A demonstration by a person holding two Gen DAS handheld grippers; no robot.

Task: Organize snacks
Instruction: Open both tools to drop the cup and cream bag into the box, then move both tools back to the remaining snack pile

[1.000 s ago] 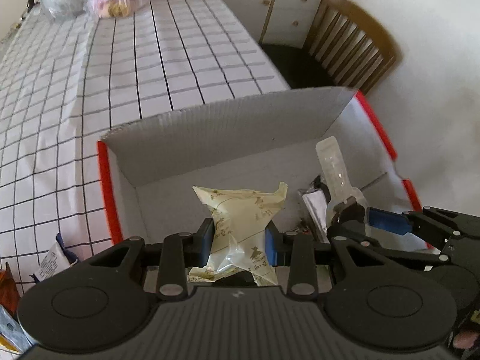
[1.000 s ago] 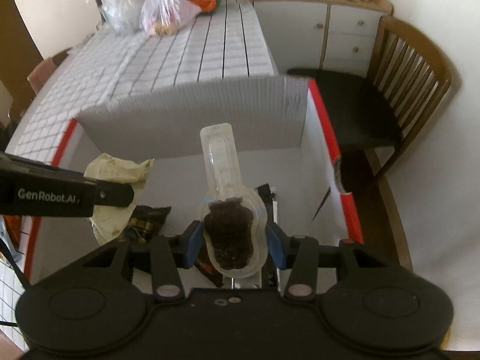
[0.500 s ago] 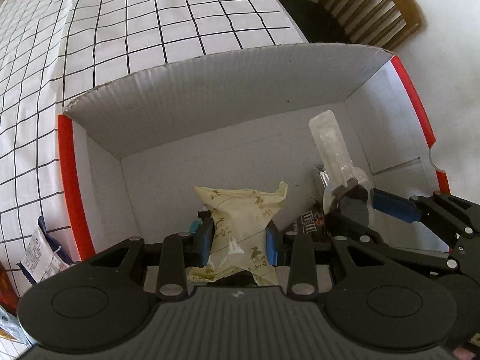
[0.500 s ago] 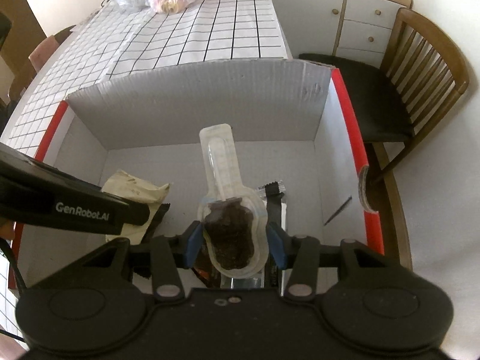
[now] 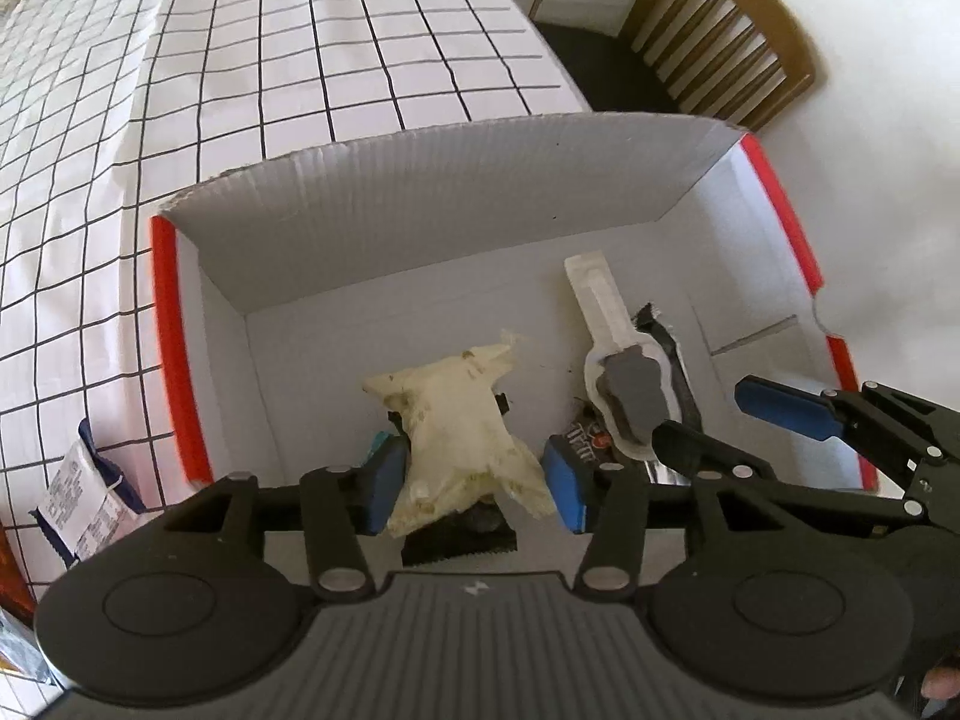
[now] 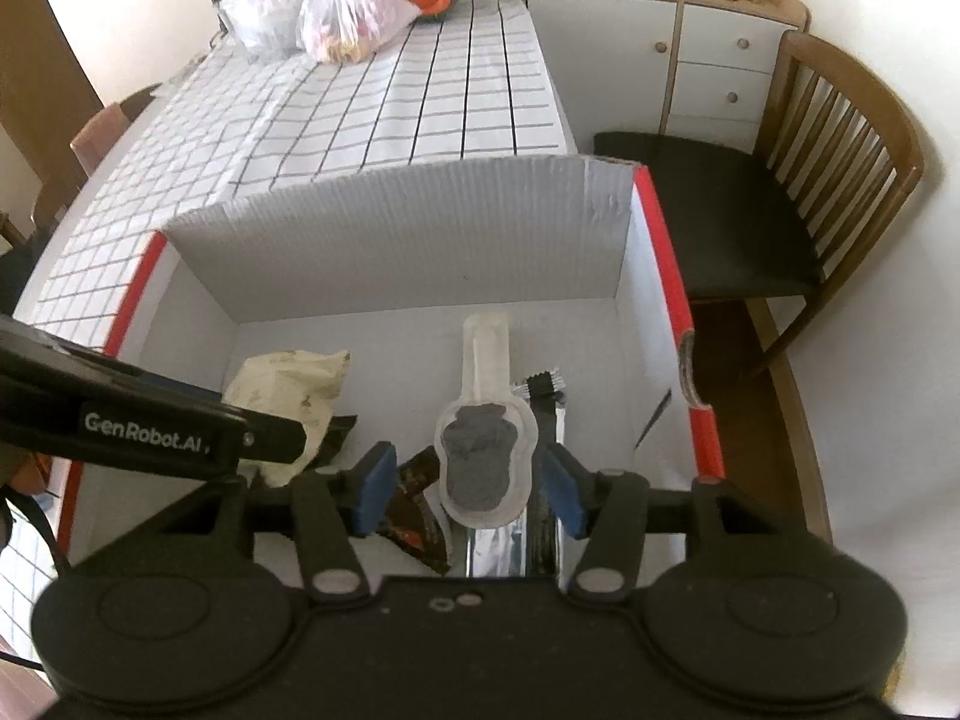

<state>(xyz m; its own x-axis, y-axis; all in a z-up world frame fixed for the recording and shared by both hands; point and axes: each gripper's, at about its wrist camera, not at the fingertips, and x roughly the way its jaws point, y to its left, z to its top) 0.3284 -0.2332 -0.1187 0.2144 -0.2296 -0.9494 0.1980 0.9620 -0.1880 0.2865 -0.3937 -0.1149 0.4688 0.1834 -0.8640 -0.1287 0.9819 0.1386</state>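
Both snacks are seen inside the cardboard box [image 5: 420, 192], which stands on the checked table [image 5: 300, 30]. The jaws of the left gripper [image 5: 474, 480] are opening: the cream wrapper [image 5: 462, 420] lies between its fingers [image 5: 384, 477] on top of darker packets, and a gap shows at the right finger, so it appears released. The jaws of the right gripper [image 6: 468, 489] are opening as well; the clear spoon-shaped pack [image 6: 483, 456] with its dark filling rests between the fingers [image 6: 372, 486] with space on both sides, lying across a black-and-silver bar [image 6: 543, 414] and a dark red packet [image 6: 417, 507]. This pair of snacks is judged as delivered. Work seems to be left: a blue-and-white packet [image 5: 78, 498] lies on the table just outside the box's left wall, and filled plastic bags [image 6: 342, 18] stand at the far end of the table.
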